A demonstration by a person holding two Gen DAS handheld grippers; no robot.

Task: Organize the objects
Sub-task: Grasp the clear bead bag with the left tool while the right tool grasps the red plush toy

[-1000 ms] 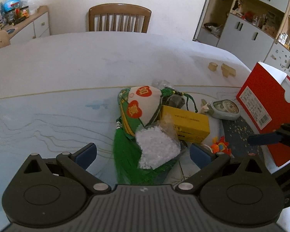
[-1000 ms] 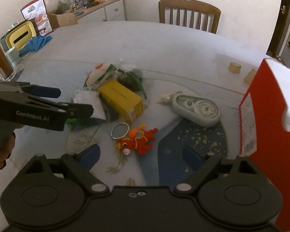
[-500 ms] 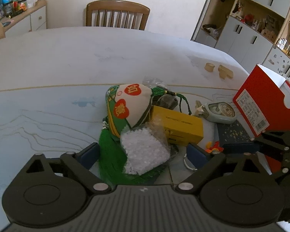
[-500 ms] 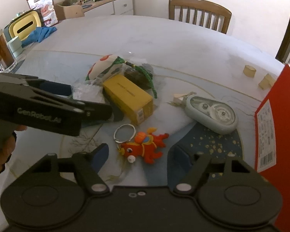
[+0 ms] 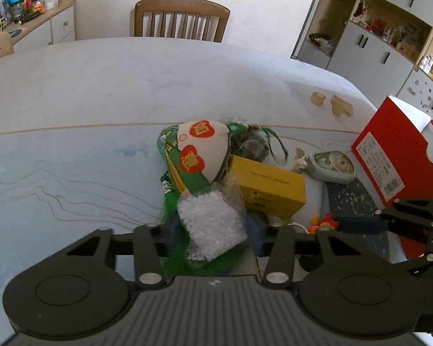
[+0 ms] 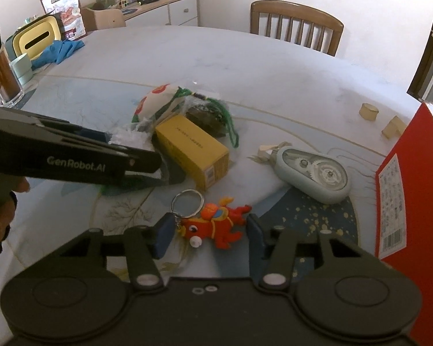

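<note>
Plastic bag of white pellets (image 5: 212, 226): lies on the near end of the pile, over a green tassel (image 5: 170, 210), between the left gripper's pads.
Left gripper (image 5: 213, 238): jaws have just been closing and stand narrowed about the bag; the pads sit at its two sides, whether they press it cannot be told.
Red fish keyring (image 6: 216, 225): lies on the table near the right gripper, its metal ring (image 6: 187, 199) toward the yellow box.
Right gripper (image 6: 209, 235): jaws have just been closing, about half open, one pad on each side of the fish, apart from it; nothing held.
Embroidered pouch (image 5: 197, 151): cream and green with red patches, at the far left of the pile, touching the bag.
Yellow box (image 5: 270, 189): right of the pouch, lying flat.
Tape dispenser (image 6: 313, 171): pale green, right of the yellow box, apart from it.
Red carton (image 5: 389, 155): upright at the right edge of the table.
Table (image 5: 101, 95): pale cloth with a blue pattern.
Chair (image 5: 182, 18): wooden, at the far side.
</note>
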